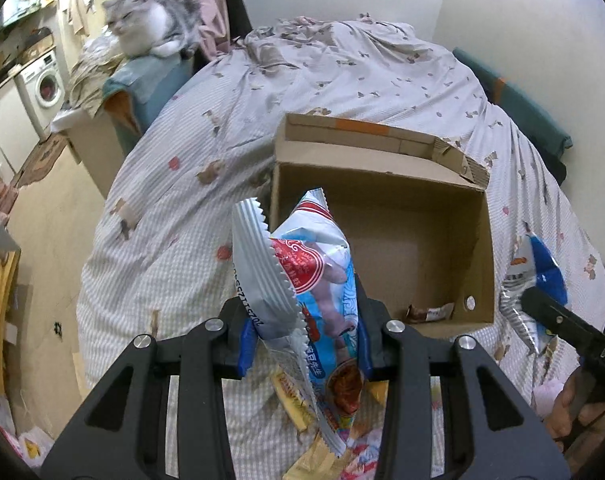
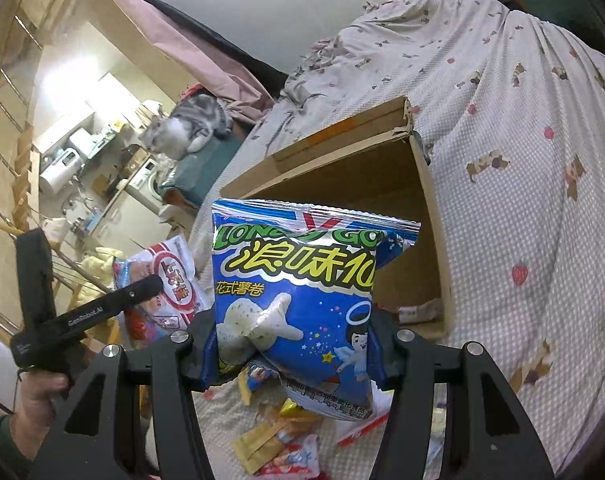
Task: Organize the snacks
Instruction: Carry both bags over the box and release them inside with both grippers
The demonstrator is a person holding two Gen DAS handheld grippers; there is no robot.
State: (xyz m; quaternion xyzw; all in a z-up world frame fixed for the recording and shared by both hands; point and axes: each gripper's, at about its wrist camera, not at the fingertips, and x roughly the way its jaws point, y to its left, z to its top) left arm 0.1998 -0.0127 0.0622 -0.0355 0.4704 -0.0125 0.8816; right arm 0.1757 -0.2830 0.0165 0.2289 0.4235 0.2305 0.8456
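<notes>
Cardboard box (image 1: pixel 382 216) open on the bed (image 1: pixel 342 80), nearly bare, waiting to take snacks. Right gripper (image 2: pixel 292 354) clamped partway on the blue chip bag (image 2: pixel 298 304), held upright for dropping in. Left gripper (image 1: pixel 304 340) pinching the slimmer pale-blue packet (image 1: pixel 302 280), raised just short of the box.

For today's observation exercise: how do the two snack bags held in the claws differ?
The pale blue bag has a red label and is pinched narrow, edge-on, in the left claw. The dark blue bag bears yellow lettering and faces its camera broadly, puffed, in the right claw. Both are sealed, lifted, near the cardboard box.
</notes>
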